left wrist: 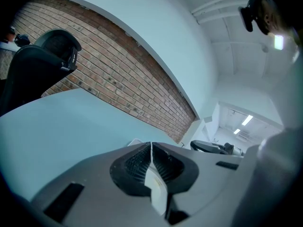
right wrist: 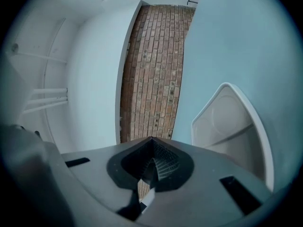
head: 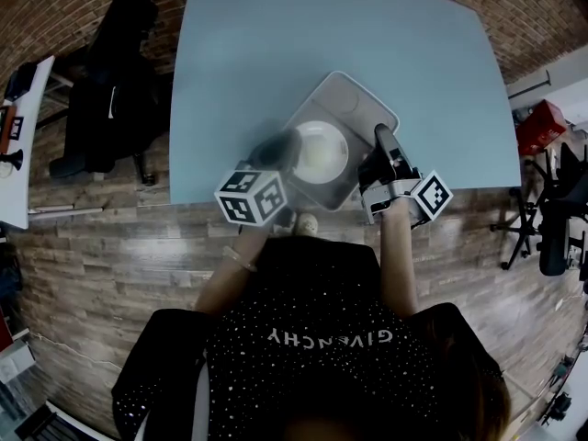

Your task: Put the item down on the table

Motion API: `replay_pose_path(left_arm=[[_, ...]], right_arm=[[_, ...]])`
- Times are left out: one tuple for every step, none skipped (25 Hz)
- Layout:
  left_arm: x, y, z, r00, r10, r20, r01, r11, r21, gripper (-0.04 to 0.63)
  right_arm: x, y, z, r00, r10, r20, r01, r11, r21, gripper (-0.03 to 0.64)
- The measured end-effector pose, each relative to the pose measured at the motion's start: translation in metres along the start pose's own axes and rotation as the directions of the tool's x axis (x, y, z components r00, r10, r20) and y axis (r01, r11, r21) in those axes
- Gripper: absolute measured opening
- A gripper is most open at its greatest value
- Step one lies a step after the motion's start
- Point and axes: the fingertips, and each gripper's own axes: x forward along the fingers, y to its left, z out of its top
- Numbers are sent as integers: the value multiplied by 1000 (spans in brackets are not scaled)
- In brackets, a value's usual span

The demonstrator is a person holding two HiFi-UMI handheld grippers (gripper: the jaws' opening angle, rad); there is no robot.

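A pale grey tray (head: 367,108) with a white round dish (head: 319,150) in it is at the near edge of the light blue table (head: 276,44), its near corner reaching past that edge. My left gripper (head: 274,151) is at the tray's left side, shut with a thin white strip of the tray's rim between its jaws (left wrist: 156,186). My right gripper (head: 385,141) is at the tray's right side and is also shut, with a pale sliver of rim low between its jaws (right wrist: 144,200). The tray's inside (right wrist: 236,126) spreads to the right of it. Whether the tray touches the table is unclear.
A black office chair (head: 115,72) stands left of the table, and a white desk (head: 23,136) is at the far left. A red box (head: 542,127) and a black stand (head: 556,219) are on the right. A brick wall (left wrist: 118,74) runs behind the table.
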Motion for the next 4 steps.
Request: replay_pose_path(left_arm=[[0,1,0,1000,1,1,-1,1000,0,20],[0,1,0,1000,1,1,-1,1000,0,20],[0,2,0,1000,2,2,-2,1000,0,20],[0,2,0,1000,2,3,-2,1000,1,20]], right_arm=[[0,-2,0,1000,-4,-3,4,1000,1,11],[-1,-3,-1,1000,-7,-5,7,1000,2,11],[-1,-4,-1,1000,-9,-7,9,1000,5,11],[-1,-6,-1,1000,-10,-8,10,1000,7,11]])
